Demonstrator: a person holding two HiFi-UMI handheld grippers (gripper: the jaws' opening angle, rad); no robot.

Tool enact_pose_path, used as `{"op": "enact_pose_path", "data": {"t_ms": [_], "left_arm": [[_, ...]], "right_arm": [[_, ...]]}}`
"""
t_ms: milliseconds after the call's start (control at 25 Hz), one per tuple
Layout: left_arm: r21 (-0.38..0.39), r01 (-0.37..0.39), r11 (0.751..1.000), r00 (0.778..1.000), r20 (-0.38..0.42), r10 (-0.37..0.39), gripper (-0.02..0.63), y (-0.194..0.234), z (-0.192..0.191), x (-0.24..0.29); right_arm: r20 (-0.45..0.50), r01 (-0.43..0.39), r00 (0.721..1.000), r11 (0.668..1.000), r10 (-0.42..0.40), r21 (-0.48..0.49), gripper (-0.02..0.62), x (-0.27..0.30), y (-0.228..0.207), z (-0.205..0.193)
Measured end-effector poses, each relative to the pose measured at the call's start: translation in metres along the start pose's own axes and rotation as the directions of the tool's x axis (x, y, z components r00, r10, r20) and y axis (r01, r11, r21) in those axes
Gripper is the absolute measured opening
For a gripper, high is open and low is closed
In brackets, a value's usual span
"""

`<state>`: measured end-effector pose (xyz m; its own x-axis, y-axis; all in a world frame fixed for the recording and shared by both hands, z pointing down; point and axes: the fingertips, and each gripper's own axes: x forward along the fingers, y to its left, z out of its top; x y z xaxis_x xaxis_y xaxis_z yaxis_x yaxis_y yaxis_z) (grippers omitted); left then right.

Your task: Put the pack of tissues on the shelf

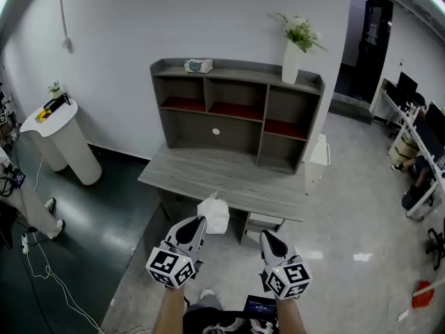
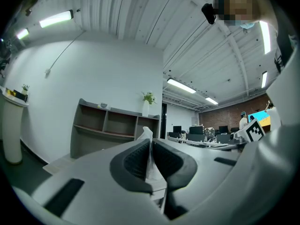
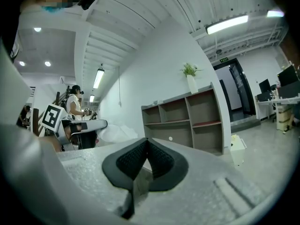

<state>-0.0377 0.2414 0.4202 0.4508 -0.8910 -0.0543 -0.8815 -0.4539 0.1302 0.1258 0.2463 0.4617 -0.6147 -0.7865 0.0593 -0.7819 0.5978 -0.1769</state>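
Note:
The pack of tissues is a white, crumpled soft pack held in the air just before the desk's front edge. My left gripper is shut on its edge. In the left gripper view a thin white flap of the tissue pack sticks up from between the pressed pads of the left gripper. My right gripper hovers beside it at the right, shut with nothing in it; its pads meet at the tip of the right gripper. The grey shelf unit stands on the desk ahead, its compartments bare.
A white vase with a plant and a small box stand on the shelf's top board. A white round pedestal is at the left, with a person's legs near it. A white bin stands right of the desk.

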Motion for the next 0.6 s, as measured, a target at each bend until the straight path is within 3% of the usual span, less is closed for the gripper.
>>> {"op": "enact_pose_path", "data": {"t_ms": [320, 600], "left_arm": [[-0.006, -0.021, 1.000, 0.999, 0.025, 0.021, 0.014, 0.033, -0.003, 0.041], [-0.008, 0.040, 0.999, 0.999, 0.023, -0.039, 0.014, 0.095, -0.012, 0.137]], "right_arm": [[-0.019, -0.003, 1.000, 1.000, 0.002, -0.010, 0.005, 0.045, -0.028, -0.003], [-0.008, 0.061, 0.998, 0.998, -0.062, -0.023, 0.005, 0.136, -0.089, 0.006]]}}
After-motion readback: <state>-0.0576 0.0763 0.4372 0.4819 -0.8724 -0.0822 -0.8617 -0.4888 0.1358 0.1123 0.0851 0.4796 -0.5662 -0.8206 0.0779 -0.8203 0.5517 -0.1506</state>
